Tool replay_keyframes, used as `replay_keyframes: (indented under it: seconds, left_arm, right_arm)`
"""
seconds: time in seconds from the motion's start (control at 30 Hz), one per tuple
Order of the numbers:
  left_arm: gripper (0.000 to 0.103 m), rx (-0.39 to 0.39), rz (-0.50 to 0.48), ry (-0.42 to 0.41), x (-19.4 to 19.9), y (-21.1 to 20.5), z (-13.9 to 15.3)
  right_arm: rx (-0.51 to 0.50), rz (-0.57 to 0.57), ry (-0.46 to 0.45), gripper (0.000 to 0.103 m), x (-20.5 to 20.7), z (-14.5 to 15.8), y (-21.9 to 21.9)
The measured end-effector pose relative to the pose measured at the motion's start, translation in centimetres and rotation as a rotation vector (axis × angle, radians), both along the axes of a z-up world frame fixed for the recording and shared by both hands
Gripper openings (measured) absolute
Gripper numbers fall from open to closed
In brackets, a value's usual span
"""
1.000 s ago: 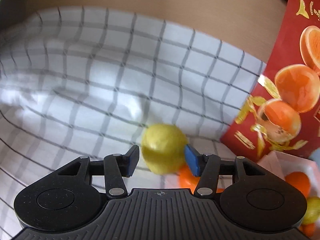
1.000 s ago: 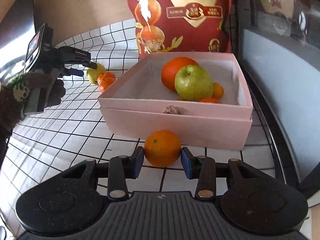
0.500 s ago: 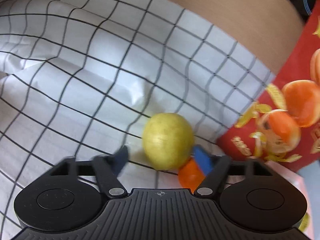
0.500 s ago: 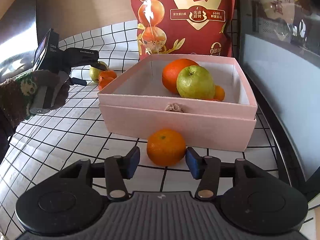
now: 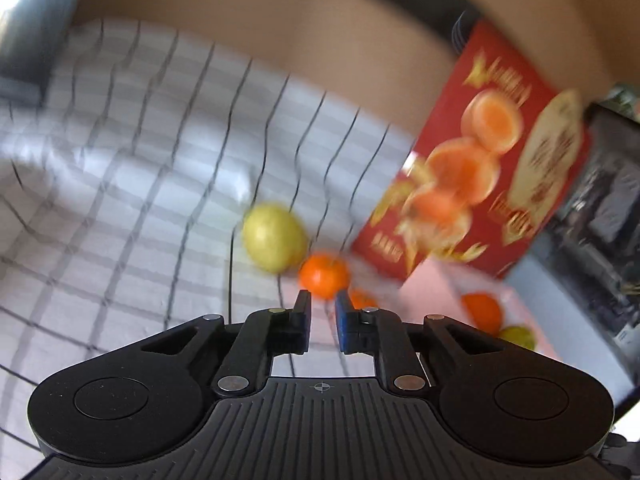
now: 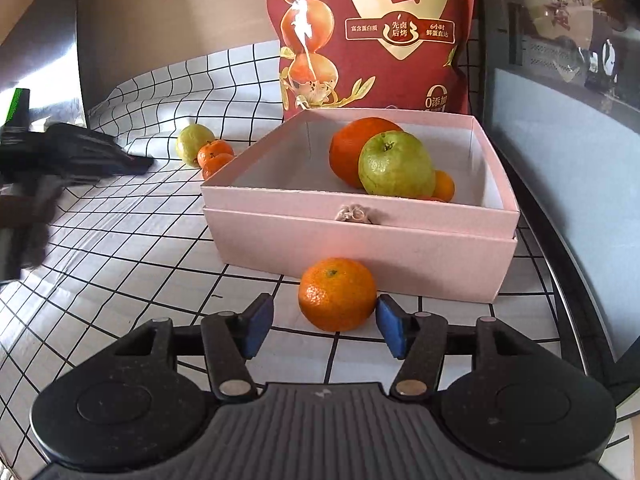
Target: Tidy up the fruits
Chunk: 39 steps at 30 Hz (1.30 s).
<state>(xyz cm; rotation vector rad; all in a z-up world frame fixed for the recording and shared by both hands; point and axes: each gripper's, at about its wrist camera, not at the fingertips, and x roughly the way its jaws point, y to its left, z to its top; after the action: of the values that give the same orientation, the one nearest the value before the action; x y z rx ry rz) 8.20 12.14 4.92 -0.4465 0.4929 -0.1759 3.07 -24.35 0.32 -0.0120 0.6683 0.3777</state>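
A mandarin (image 6: 337, 294) rests on the checked cloth just in front of the pink box (image 6: 360, 236), between the pads of my right gripper (image 6: 324, 326). Its jaws are opening and the left pad stands apart from the fruit. The box holds a big orange (image 6: 350, 148), a green guava (image 6: 396, 164) and a small mandarin (image 6: 445, 186). My left gripper (image 5: 322, 312) is shut and empty, drawn back from a yellow-green guava (image 5: 274, 238) and two mandarins (image 5: 324, 276) lying left of the box. In the right wrist view the left gripper (image 6: 136, 160) is a dark blur.
A tall red snack bag (image 6: 380, 32) stands behind the box. A dark ledge and grey panel (image 6: 560, 152) run along the right side. The checked cloth (image 6: 120, 248) stretches to the left, and a hand (image 6: 24, 208) holds the left gripper there.
My left gripper has pulled back from the yellow-green guava and shut with nothing in it. The right jaws have spread off the mandarin, which stays on the cloth.
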Motion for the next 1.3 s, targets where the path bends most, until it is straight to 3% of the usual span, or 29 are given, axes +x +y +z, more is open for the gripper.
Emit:
replay_keyframes:
  seconds: [0.13,0.27,0.37,0.43,0.5,0.57,0.63,0.7,0.87,1.03,1.3]
  left_arm:
    - [0.021,0.054,0.046,-0.029,0.2,0.3,1.4]
    - [0.021,-0.025,0.113,-0.018,0.7,1.3,-0.5]
    - [0.021,-0.053,0.133,-0.032,-0.3,2.2,-1.8]
    - [0.021,-0.073,0.154,-0.049,-1.1,3.2,-2.5]
    - [0.021,-0.119,0.189,-0.063,-1.8,4.2,-3.3]
    - [0.021,-0.18,0.201,-0.056,-2.1,5.2,-4.1]
    - [0.021,-0.206,0.212,-0.045,-2.4,5.7,-4.5]
    - [0.021,-0.227,0.219,-0.053,-2.9,6.2,-4.6]
    - [0.021,-0.229,0.226,-0.062,-3.8,6.3,-4.3]
    - [0.021,-0.24,0.219,-0.055,-4.1,6.1,-4.0]
    - [0.021,-0.216,0.233,-0.101,-5.0,6.0,-3.3]
  right_arm:
    - [-0.029,0.001,0.011,0.061,0.2,-0.1,0.5]
    - [-0.062,-0.02,-0.06,0.062,-0.9,0.5,1.0]
    - [-0.059,0.025,-0.086,0.065,-1.4,2.1,2.0]
    - [-0.094,0.044,-0.179,0.071,-1.8,4.4,3.5]
    - [-0.112,0.079,-0.289,0.086,-2.0,7.2,5.5]
    - [-0.094,0.123,-0.35,0.092,-1.0,9.8,8.1]
    - [-0.056,0.181,-0.301,0.093,1.3,11.5,10.9]
    - [-0.012,0.228,-0.194,0.093,4.7,11.8,14.0]
    - [-0.06,0.191,-0.055,0.093,12.0,8.4,20.3]
    - [-0.14,0.096,-0.037,0.093,16.9,3.7,24.4]
    - [-0.154,0.061,0.056,0.092,23.0,0.6,28.1]
